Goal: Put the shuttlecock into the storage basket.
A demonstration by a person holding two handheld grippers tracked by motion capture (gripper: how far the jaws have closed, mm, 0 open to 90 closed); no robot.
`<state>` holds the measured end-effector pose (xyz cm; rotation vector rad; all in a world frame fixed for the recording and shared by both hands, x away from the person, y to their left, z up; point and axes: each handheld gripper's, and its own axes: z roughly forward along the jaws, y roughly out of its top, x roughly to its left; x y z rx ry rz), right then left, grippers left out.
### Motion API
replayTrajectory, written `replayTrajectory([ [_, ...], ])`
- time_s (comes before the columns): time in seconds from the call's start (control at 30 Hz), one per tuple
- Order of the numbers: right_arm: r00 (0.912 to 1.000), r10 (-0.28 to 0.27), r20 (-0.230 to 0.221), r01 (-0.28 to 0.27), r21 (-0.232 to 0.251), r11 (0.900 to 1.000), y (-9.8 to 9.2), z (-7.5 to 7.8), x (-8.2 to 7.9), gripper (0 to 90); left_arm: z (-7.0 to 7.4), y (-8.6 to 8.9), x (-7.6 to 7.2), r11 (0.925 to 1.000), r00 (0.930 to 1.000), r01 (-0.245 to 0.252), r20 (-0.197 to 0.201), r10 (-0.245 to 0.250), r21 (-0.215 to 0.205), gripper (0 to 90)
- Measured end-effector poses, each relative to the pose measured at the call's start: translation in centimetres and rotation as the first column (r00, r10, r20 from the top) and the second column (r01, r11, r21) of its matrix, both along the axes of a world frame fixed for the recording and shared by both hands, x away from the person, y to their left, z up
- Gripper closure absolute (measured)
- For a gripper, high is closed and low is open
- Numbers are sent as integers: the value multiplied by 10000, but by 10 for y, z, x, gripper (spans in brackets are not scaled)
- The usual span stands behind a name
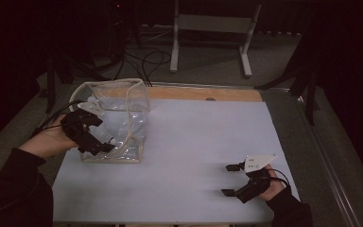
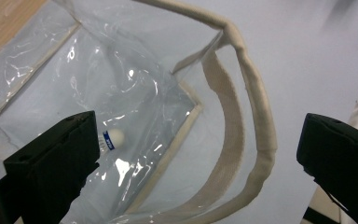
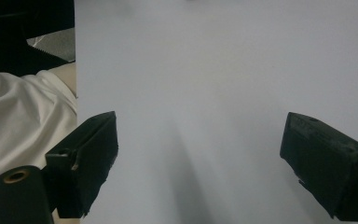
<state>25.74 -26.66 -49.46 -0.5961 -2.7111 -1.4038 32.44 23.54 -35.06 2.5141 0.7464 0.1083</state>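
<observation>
Your left gripper (image 1: 105, 145) sits at the left of the high view, reaching into the open top of the clear bag (image 1: 118, 118), which stands on the pale sheet (image 1: 194, 142) in the left half of the frame, close to the sheet's left edge. In the left gripper view the jaws stand wide apart and released: one rises at the lower left, the other at the right edge, and nothing is pinched between them. Between the jaws you look down on the bag's cloth handle (image 2: 256, 140), a beige strap that curves from the top centre of that frame down to the bottom centre. A small white ball-like thing (image 2: 117, 136) with a blue label beside it lies inside the bag, just beside the lower-left jaw; what it is cannot be told.

Your right gripper (image 1: 230, 179) rests at the lower right of the high view, well apart from the bag, pointing left across the sheet. Its jaws are also spread wide and hold nothing, with bare sheet between them in the right gripper view. White cloth (image 3: 23, 121) shows at the left of that frame.
</observation>
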Motion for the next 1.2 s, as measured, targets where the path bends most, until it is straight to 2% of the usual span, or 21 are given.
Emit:
replayTrajectory([
  [0.13, 10000, -28, -23, 28, 2, 10000, 0, 0, 0, 112, 1, -1, 0, 9997, 10000, 13, -40, -14, -249, 4],
  [0.27, 10000, -29, -4, 29, -12, 10000, -1, 0, 0, 112, 3, -2, -1, 9988, 9999, 74, 120, -68, -476, 3],
  [0.33, 10000, -47, -37, 47, 6, 10000, -1, 0, 0, 112, 4, -3, -2, 9989, 9995, 176, 252, -166, -427, 3],
  [0.37, 10000, -51, -36, 51, -3, 10000, -1, 0, 0, 112, 5, -4, -3, 9983, 9998, 198, 85, -193, -552, 3],
  [0.43, 10000, -24, -14, 24, 0, 10000, -1, 0, 0, 112, 7, -5, -3, 9985, 9994, 222, 282, -208, -503, 3],
  [0.47, 10000, -20, -20, 20, 9, 10000, -1, 0, 0, 112, 7, -5, -4, 9981, 9995, 274, 182, -264, -557, 4],
  [0.6, 10000, -24, -14, 24, 8, 10000, -1, -1, 0, 112, 8, -8, -5, 9974, 9991, 317, 297, -298, -640, 4],
  [0.87, 10000, -50, -50, 51, 69, 10000, -2, -1, 0, 112, 12, -10, -8, 9941, 9988, 269, 423, -226, -1053, 3],
  [1.2, 10000, -63, -58, 63, 89, 9999, -2, -1, -1, 112, 16, -20, -19, 9882, 9972, 524, 596, -442, -1439, 3],
])
